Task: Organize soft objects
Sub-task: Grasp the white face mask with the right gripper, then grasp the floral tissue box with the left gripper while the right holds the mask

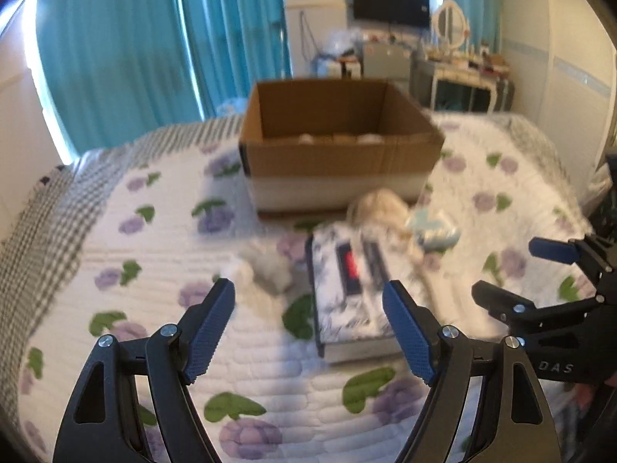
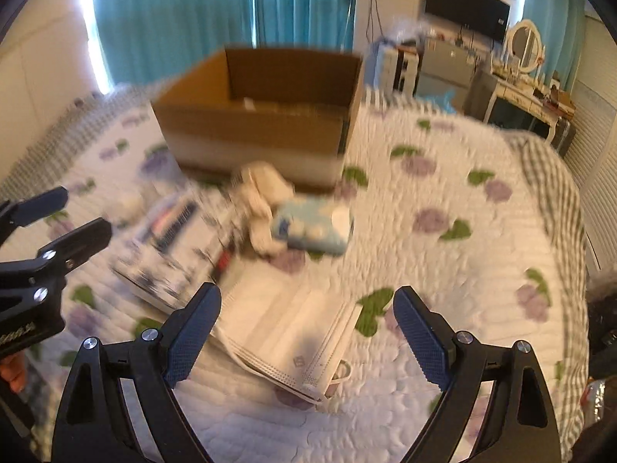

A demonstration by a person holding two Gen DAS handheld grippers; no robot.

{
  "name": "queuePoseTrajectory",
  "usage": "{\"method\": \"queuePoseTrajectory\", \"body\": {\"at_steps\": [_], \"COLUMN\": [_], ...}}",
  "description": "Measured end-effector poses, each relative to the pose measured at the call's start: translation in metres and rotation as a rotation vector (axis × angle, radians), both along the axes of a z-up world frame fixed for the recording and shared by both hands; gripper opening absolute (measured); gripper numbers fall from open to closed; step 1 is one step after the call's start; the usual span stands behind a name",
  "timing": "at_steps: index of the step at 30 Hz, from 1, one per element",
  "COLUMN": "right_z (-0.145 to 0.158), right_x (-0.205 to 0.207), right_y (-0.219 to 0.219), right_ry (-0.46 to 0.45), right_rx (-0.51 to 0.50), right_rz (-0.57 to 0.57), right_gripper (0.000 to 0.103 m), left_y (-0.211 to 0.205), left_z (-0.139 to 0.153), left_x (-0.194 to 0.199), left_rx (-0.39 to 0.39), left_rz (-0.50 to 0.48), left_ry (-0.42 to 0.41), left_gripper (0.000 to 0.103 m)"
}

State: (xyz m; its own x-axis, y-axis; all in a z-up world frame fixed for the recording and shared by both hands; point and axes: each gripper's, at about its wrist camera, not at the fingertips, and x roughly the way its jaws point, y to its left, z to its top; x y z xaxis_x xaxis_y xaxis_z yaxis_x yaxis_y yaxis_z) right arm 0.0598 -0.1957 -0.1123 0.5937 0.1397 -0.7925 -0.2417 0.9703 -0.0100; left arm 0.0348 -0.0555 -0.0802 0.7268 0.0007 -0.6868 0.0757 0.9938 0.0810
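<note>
An open cardboard box [image 1: 339, 150] stands on the bed, also in the right wrist view [image 2: 258, 115]. In front of it lie a cream plush toy [image 1: 380, 204] [image 2: 262, 193], a light blue tissue pack [image 1: 434, 227] [image 2: 312, 227], a small white soft object [image 1: 270, 266] and a stack of white face masks [image 2: 289, 328]. My left gripper [image 1: 308, 324] is open and empty above the book [image 1: 347, 293]. My right gripper [image 2: 304, 332] is open and empty, with the masks between its fingers. The right gripper also shows in the left wrist view [image 1: 513, 270].
The bed has a white quilt [image 2: 462, 231] with purple flowers and a checked border. A patterned book [image 2: 166, 254] lies beside the masks. Teal curtains [image 1: 154, 38], a TV [image 1: 389, 2] and a dresser [image 1: 462, 77] stand behind the bed.
</note>
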Motion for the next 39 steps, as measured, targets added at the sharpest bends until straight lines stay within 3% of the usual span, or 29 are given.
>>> {"method": "queuePoseTrajectory", "body": {"at_steps": [5, 15, 17, 18, 19, 25, 34, 39], "right_z": [-0.027, -0.069, -0.068, -0.067, -0.067, -0.058, -0.029, -0.02], "right_x": [0.014, 0.035, 0.034, 0.033, 0.032, 0.029, 0.015, 0.015], "right_y": [0.008, 0.02, 0.021, 0.021, 0.02, 0.004, -0.018, -0.021], "right_ry": [0.083, 0.228, 0.226, 0.225, 0.233, 0.199, 0.083, 0.051], "right_rx": [0.001, -0.014, -0.027, -0.02, 0.002, 0.036, 0.135, 0.16], "right_rz": [0.026, 0.044, 0.048, 0.058, 0.077, 0.029, -0.007, -0.03], "right_gripper": [0.09, 0.089, 0.079, 0.058, 0.05, 0.012, 0.009, 0.009], "left_y": [-0.004, -0.005, -0.006, -0.007, -0.007, -0.016, -0.026, -0.036], "left_z": [-0.021, -0.028, -0.027, -0.027, -0.026, -0.026, -0.044, -0.055], "left_x": [0.003, 0.005, 0.004, 0.003, 0.004, 0.001, 0.007, 0.013], "left_rx": [0.0, -0.037, -0.034, -0.034, -0.036, -0.055, -0.064, -0.01], "left_rz": [-0.039, -0.074, -0.077, -0.08, -0.083, -0.122, -0.154, -0.16], "left_ry": [0.039, 0.077, 0.078, 0.081, 0.084, 0.112, 0.151, 0.168], "left_gripper": [0.08, 0.08, 0.08, 0.08, 0.08, 0.08, 0.08, 0.08]}}
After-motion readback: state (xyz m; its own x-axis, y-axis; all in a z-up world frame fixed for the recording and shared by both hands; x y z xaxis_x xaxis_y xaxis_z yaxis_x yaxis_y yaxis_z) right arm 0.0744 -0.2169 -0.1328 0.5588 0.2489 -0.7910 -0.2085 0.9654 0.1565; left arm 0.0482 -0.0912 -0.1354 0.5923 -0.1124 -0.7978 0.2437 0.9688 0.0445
